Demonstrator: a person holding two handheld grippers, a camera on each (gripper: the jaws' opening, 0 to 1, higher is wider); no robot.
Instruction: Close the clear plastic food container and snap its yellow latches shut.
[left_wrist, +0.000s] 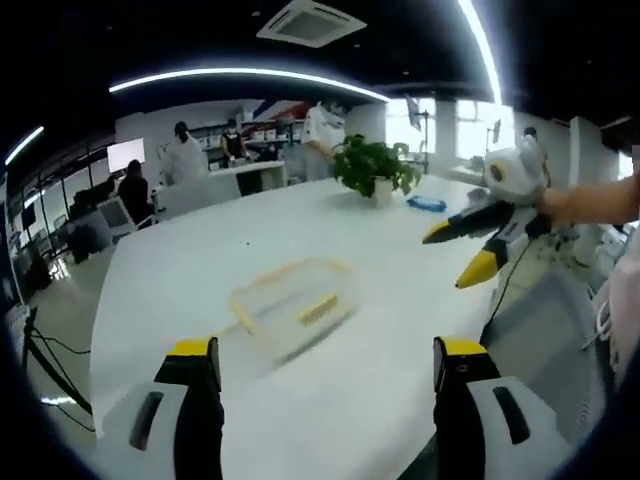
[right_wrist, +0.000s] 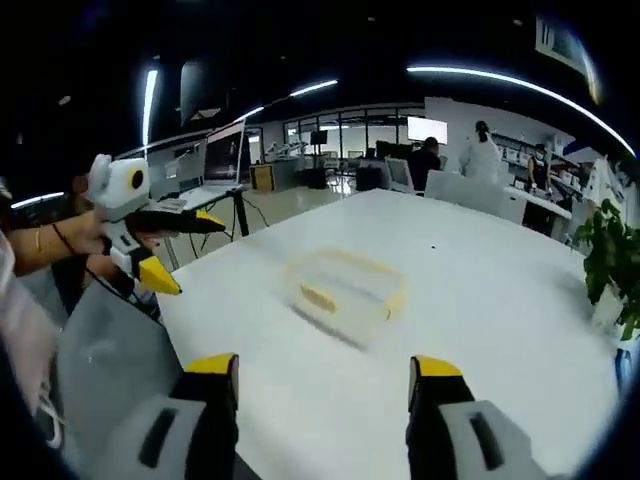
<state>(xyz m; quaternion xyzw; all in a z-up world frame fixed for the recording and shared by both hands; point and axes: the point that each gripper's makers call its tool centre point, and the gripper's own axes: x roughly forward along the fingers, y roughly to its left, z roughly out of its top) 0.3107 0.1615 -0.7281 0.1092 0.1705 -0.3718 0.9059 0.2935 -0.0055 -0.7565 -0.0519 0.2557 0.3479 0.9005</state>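
Observation:
A clear plastic container (left_wrist: 292, 310) with yellow latches lies on the white table (left_wrist: 250, 230), blurred by motion; whether its lid is fully seated I cannot tell. My left gripper (left_wrist: 326, 352) stands open just short of it, jaws apart with nothing between them. The right gripper (left_wrist: 460, 258) comes in from the right, held above the table's edge, its yellow-tipped jaws apart. In the right gripper view the container (right_wrist: 342, 286) sits mid-table ahead of my open right gripper (right_wrist: 325, 372). The left gripper (right_wrist: 175, 255) shows at the left, held by a hand, jaws spread.
A potted green plant (left_wrist: 374, 168) and a small blue object (left_wrist: 427, 203) stand at the table's far side. People in white coats stand by desks at the back (left_wrist: 185, 152). A laptop on a tripod stand (right_wrist: 222, 160) is beyond the table's left corner.

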